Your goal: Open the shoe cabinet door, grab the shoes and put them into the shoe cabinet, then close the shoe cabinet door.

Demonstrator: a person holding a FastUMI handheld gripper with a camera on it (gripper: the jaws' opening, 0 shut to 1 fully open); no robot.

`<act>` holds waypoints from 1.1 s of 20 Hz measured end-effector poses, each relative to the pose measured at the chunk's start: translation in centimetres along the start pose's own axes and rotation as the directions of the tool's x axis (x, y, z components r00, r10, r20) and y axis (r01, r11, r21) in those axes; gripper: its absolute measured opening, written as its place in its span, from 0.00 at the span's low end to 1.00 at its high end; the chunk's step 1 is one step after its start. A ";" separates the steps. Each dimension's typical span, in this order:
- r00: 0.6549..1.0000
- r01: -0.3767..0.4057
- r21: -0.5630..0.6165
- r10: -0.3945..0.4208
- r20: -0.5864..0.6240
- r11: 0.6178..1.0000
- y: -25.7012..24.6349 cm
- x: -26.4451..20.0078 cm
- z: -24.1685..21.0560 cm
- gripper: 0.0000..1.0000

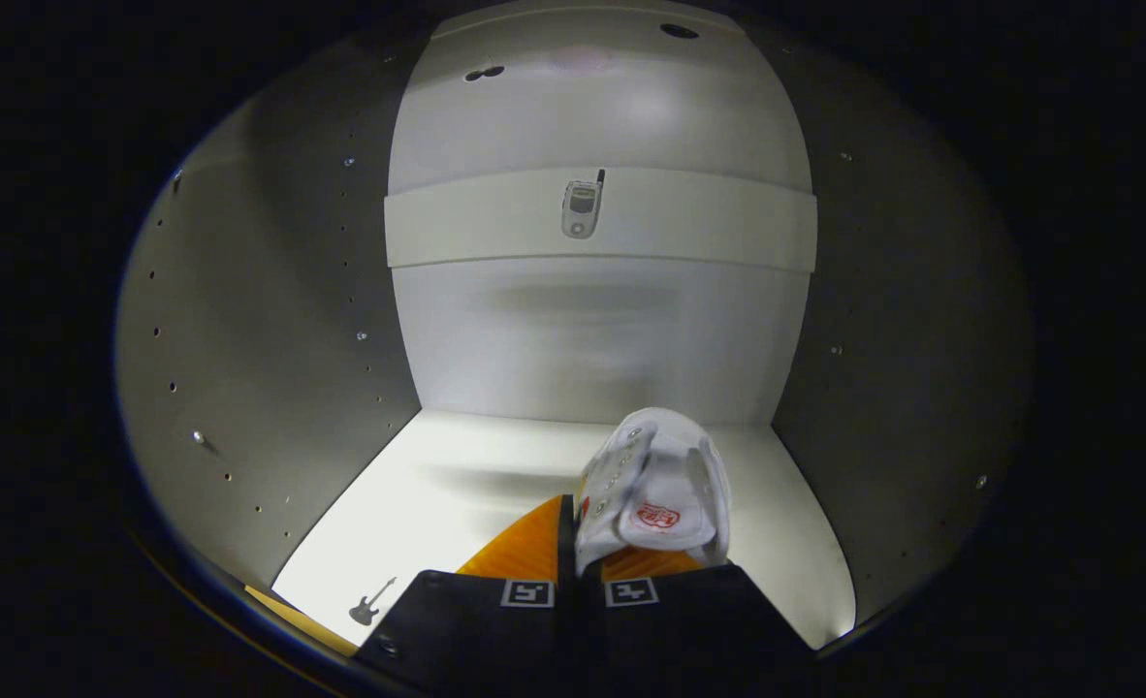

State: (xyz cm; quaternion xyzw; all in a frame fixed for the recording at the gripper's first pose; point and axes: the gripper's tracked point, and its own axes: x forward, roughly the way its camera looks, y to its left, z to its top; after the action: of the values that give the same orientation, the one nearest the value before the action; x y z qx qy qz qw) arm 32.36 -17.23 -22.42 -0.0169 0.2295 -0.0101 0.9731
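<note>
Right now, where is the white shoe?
In the gripper view, the white shoe is inside the shoe cabinet, clamped between the gripper fingers, low over the cabinet floor near the right wall.

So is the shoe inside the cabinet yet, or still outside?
Inside. The white shoe hangs above the cabinet floor, side walls around it, with the hand-held gripper shut on its edge.

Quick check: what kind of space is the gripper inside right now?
Likely inside the shoe cabinet: side walls with peg holes, a shelf above, and the gripper holding a white shoe over the floor panel.
</note>
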 end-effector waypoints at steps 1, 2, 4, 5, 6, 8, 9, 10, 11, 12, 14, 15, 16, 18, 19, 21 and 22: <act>1.000 0.004 0.007 -0.004 -0.005 1.000 0.1 -0.2 -0.1 0.05; 1.000 0.006 0.007 -0.006 -0.001 1.000 0.3 -0.3 -0.2 0.05; 1.000 -0.009 -0.001 0.009 0.003 1.000 1.1 -0.8 -0.4 0.11; 1.000 -0.013 -0.008 0.013 0.002 1.000 1.5 -1.2 -0.6 0.25; 1.000 -0.009 -0.013 0.009 0.005 1.000 1.7 -1.7 -0.6 0.29; 1.000 0.001 -0.009 -0.001 0.013 1.000 1.9 -2.9 -0.5 0.47; 1.000 0.009 -0.002 -0.009 0.020 1.000 1.8 -3.8 -0.4 0.54; 0.999 0.018 0.010 -0.018 0.029 1.000 1.7 -4.6 -0.3 0.57; 0.999 0.025 0.026 -0.026 0.039 0.999 1.6 -5.4 -0.1 0.68; 0.998 0.036 0.040 -0.038 0.051 0.999 1.5 -6.3 0.1 0.74; 0.997 0.055 0.058 -0.058 0.056 0.997 1.2 -8.3 0.2 0.85; 0.996 0.061 0.061 -0.064 0.058 0.996 1.3 -9.5 0.2 0.91; 0.995 0.067 0.060 -0.071 0.070 0.996 1.4 -10.8 0.5 0.94; 0.991 0.071 0.055 -0.076 0.106 0.996 1.9 -14.0 1.2 0.99; 0.989 0.073 0.056 -0.079 0.125 0.996 2.2 -16.1 1.4 0.99; 0.984 0.067 0.063 -0.077 0.163 0.996 3.1 -20.6 1.5 0.99; 0.981 0.072 0.058 -0.081 0.177 0.996 3.5 -23.0 1.3 0.99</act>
State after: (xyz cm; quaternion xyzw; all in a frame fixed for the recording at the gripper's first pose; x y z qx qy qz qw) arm 12.43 -13.05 -11.17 -0.0015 0.1398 -0.0517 0.9888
